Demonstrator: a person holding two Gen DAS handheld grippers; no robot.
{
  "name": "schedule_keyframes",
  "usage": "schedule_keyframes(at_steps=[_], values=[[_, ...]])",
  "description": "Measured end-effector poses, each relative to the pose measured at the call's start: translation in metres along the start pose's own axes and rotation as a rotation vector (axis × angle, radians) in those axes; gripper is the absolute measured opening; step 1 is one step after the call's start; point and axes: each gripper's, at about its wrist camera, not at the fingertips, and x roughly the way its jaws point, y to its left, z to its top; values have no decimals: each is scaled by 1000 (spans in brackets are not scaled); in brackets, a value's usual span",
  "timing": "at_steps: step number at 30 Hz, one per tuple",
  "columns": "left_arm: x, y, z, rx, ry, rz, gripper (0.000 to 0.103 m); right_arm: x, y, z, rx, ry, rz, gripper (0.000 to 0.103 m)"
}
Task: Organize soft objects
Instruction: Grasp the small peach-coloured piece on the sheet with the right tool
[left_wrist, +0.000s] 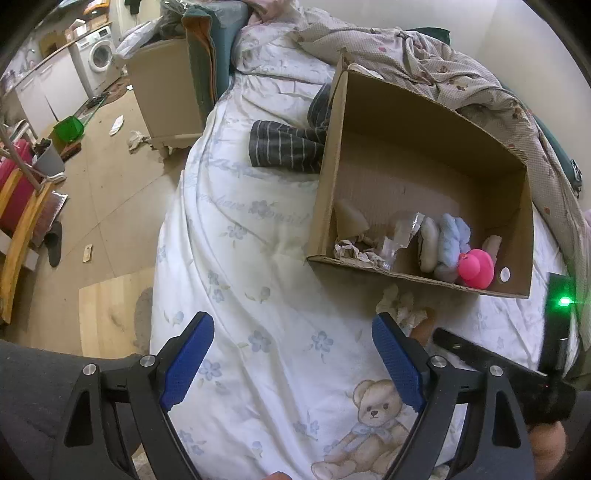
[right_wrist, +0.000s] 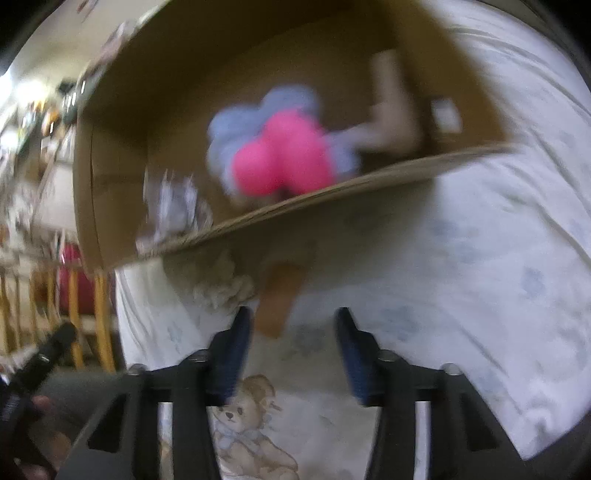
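I'm looking down at the bed (left_wrist: 266, 229), covered by a white quilt printed with pale blue flowers and a teddy bear (left_wrist: 373, 417). On it sits an open cardboard box (left_wrist: 399, 122), its near wall facing me. A crumpled patterned blanket (left_wrist: 443, 62) lies behind the box, and a dark striped garment (left_wrist: 284, 147) rests against its left side.

Inside the box, along the near wall, the soft things are bunched together: a fluffy light-blue plush (left_wrist: 452, 236), a cream rounded piece (left_wrist: 428, 240) touching it on the left, and a bright pink, smooth, rounded toy (left_wrist: 476, 267) pressed against its front. The right wrist view is blurred, but the pink toy (right_wrist: 284, 155) and blue plush (right_wrist: 284, 99) read clearly there. Crinkled clear wrapping (left_wrist: 402, 230) and crumpled paper (left_wrist: 354, 251) lie to the left in the box.

Just outside the near wall, on the quilt, sit a crumpled whitish wad (left_wrist: 399, 306) and a tan piece (right_wrist: 280, 295) I can't identify.

My left gripper (left_wrist: 291, 358) hovers over the quilt, fingers wide apart, holding nothing. My right gripper (right_wrist: 293, 339) also stands parted and empty, aimed at the tan piece
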Motion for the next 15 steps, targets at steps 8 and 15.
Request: schedule_keyframes(at_steps=[8,15], values=[[9,1,-2,17,22,18,86,29,20,0,-73,39,-51,7],[17,-15,-6,73,28,0,86,9,9,-8,-54,15,-13,6]])
